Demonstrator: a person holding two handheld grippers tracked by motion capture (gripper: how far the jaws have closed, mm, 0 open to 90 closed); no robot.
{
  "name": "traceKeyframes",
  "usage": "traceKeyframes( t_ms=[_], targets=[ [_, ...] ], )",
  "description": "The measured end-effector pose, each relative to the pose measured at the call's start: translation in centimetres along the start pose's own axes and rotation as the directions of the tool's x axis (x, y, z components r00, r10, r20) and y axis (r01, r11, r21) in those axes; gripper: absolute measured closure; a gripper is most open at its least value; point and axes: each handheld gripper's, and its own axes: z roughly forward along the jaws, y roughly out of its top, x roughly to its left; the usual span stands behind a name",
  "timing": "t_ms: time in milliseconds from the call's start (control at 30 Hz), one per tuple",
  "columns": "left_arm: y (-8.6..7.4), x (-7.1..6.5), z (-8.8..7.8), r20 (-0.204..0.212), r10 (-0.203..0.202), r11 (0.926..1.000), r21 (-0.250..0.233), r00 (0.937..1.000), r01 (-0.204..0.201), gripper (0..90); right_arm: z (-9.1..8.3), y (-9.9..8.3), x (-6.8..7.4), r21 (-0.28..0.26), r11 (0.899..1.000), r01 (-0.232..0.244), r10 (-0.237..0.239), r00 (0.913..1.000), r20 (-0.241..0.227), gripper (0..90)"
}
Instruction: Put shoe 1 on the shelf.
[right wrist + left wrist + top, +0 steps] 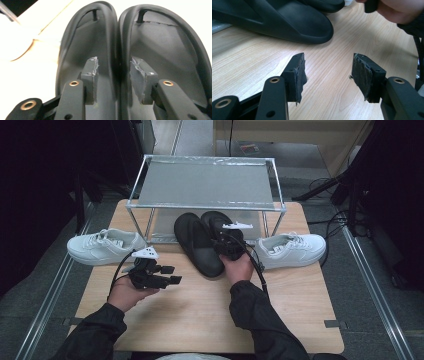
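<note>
Three cameras, one worktop [200, 310].
Fixed overhead, looking forward and down across everything; left gripper [328, 75] camera low, skimming bare wood toward the black slippers [287, 22]; right gripper [113, 77] camera close above the same pair.

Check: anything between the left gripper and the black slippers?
Nothing: the left gripper view shows bare wooden table between the open left gripper and the nearest black slipper.

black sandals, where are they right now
In the high view the black sandals lie side by side at table centre, before the metal rack, between two white sneakers, with the right gripper over them.
</note>
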Motion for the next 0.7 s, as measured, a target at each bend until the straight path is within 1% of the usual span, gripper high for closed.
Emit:
traceKeyframes(
  t_ms=[100,200,233,267,300,333,400,433,467,500,533,600,700],
  targets=[
    [0.0,0.1,-0.1,-0.002,-0.003,1.0,-0.007,1.0,0.003,44.6,-1.0,-0.5,0.1,-0.004,1.0,0.026,-0.026,0.9993,-0.025,64.6],
    [0.1,0.3,-0.2,-0.002,-0.013,0.9998,-0.014,0.9999,0.013,45.9,-2.0,-1.2,0.2,-0.004,0.998,0.056,-0.056,0.9972,-0.049,72.9],
    [0.1,0.3,-0.2,0.0,-0.012,0.9998,-0.019,0.9999,0.012,48.1,-2.3,-1.5,0.3,-0.002,0.998,0.063,-0.063,0.9965,-0.056,75.0],
    [0.2,0.4,-0.3,0.002,-0.008,0.9996,-0.028,1.0,0.008,50.7,-2.6,-1.9,0.3,-0.002,0.998,0.066,-0.066,0.9958,-0.063,77.0],
    [0.3,0.6,-0.3,0.012,-0.02,0.9992,-0.034,0.9997,0.021,52.4,-2.9,-2.3,0.2,-0.002,0.998,0.065,-0.065,0.9954,-0.071,78.4],
    [0.5,0.9,-0.4,0.012,-0.028,0.9989,-0.037,0.9995,0.028,54.8,-3.2,-2.7,0.2,-0.001,0.998,0.068,-0.068,0.9947,-0.077,79.7],
    [0.9,1.2,-0.6,0.013,-0.034,0.9983,-0.048,0.9993,0.035,62.4,-3.8,-3.7,0.1,0.001,0.998,0.07,-0.07,0.994,-0.084,81.8],
    [1.1,1.4,-0.7,0.015,-0.038,0.9985,-0.04,0.9992,0.039,72.8,-4.1,-4.1,0.1,-0.002,0.997,0.075,-0.075,0.9937,-0.083,84.7],
    [1.4,1.5,-0.8,-0.005,-0.04,0.9985,-0.036,0.9992,0.04,80.1,-4.4,-4.5,0.1,-0.006,0.996,0.086,-0.086,0.9929,-0.083,86.0],
    [1.8,1.5,-1.0,-0.018,-0.038,0.9983,-0.044,0.9991,0.037,84.8,-4.6,-5.0,0.1,-0.002,0.995,0.099,-0.099,0.992,-0.079,87.6],
    [2.2,1.7,-1.1,-0.02,-0.036,0.9982,-0.05,0.9992,0.035,88.7,-4.7,-5.4,0.1,0.0,0.995,0.102,-0.101,0.9913,-0.084,89.6],
    [3.3,2.2,-1.3,-0.011,-0.043,0.9978,-0.051,0.999,0.042,89.8,-5.0,-6.5,-0.2,0.007,0.996,0.086,-0.085,0.9917,-0.097,90.0],
    [5.2,2.8,-1.5,0.002,-0.032,0.9978,-0.058,0.9995,0.032,89.9,-4.9,-7.5,-0.4,0.031,0.997,0.076,-0.072,0.9913,-0.11,90.0]
  ],
)
